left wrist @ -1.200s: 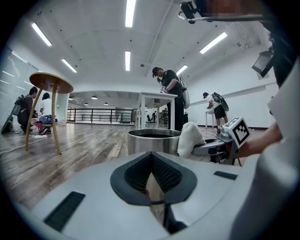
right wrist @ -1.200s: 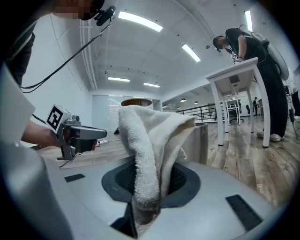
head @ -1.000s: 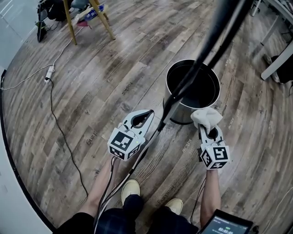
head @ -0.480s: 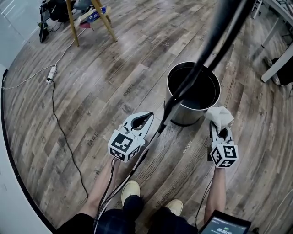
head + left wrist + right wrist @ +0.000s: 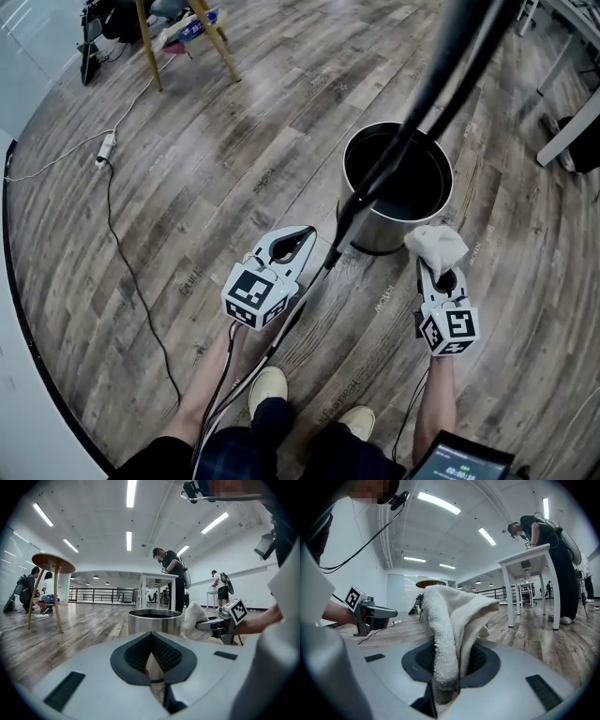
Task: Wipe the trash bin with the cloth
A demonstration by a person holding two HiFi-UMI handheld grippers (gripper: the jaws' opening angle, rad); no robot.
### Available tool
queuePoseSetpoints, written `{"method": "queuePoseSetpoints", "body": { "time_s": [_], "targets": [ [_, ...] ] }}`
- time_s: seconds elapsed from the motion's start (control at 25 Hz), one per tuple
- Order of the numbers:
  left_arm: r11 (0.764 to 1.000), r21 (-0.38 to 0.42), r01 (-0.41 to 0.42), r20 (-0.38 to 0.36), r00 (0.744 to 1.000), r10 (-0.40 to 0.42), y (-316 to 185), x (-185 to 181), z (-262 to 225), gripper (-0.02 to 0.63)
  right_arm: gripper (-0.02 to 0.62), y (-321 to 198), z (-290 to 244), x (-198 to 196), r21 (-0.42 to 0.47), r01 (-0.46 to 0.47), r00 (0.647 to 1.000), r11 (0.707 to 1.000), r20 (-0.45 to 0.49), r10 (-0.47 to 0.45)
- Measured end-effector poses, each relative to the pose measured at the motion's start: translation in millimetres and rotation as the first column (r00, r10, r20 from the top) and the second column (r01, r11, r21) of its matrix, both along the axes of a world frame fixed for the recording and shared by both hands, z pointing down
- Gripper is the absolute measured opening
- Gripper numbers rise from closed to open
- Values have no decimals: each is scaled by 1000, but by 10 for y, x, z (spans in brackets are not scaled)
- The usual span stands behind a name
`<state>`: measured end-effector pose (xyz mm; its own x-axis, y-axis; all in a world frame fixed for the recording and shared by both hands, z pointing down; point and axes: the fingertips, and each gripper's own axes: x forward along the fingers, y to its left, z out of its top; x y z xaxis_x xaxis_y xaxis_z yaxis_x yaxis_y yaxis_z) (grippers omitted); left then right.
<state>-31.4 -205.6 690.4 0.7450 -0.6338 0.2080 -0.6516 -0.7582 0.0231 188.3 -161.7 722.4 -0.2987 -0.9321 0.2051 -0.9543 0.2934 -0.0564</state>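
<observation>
Cloth (image 5: 433, 246) clamped in the right gripper (image 5: 434, 265) should press flat on the trash bin (image 5: 373, 241) wall, with the left gripper (image 5: 305, 234), jaws together and empty, held aside.

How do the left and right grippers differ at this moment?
The left gripper is shut on nothing, while the right gripper is shut on the white cloth. The left gripper stands clear of the trash bin, off to its left, whereas the right gripper holds its cloth right beside the bin's wall. Both point forward toward the bin.
</observation>
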Motion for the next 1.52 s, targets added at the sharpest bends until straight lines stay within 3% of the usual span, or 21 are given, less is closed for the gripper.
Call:
{"method": "queuePoseSetpoints", "body": {
  "time_s": [0.36,0.8,1.12,1.52],
  "targets": [
    [1000,-2,-13,2,1000,13,8,54,-1,-3,91,148,127,-684,-16,142,990,990,8,-142],
    [1000,-13,-8,0,1000,8,18,7,18,-3,91,-71,325,-1659,-68,334,940,940,-50,-337],
    [1000,-18,18,-9,1000,-18,-22,-74,40,-3,91,-324,526,-1778,-119,317,944,941,-50,-325],
    [1000,-22,1,-4,1000,-1,4,-39,64,-3,91,-479,647,-1361,-153,167,985,974,-25,-173]
  ]
}}
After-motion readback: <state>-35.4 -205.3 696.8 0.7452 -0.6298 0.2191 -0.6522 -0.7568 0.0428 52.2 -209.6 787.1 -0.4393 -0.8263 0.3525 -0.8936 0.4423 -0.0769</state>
